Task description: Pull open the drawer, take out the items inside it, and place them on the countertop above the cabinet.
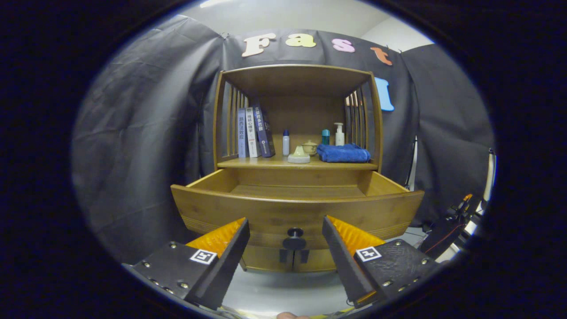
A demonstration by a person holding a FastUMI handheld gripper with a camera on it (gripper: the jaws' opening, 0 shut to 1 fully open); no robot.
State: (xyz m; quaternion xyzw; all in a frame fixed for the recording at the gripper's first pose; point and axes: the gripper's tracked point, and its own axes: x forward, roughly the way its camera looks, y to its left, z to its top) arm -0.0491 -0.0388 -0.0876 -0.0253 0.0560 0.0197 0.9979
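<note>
A wooden cabinet stands ahead of me with its drawer [296, 207] pulled out; the part of the drawer's floor that I see is bare. The drawer's dark round knob [294, 233] sits just ahead, between my fingers. My gripper [285, 228] is open and holds nothing. On the countertop [266, 162] above the drawer lie a folded blue towel [343, 153], a pale green lid-shaped piece [299, 156], a small cream pot [309, 146], a white bottle with a blue cap [285, 142], a teal bottle [325, 137] and a pump bottle [339, 134].
Three books [253, 132] stand upright at the left of the countertop, under a slatted wooden shelf hood [294, 73]. Below the drawer are two cabinet doors with dark handles [294, 255]. Black equipment with cables [452, 221] sits on the floor to the right.
</note>
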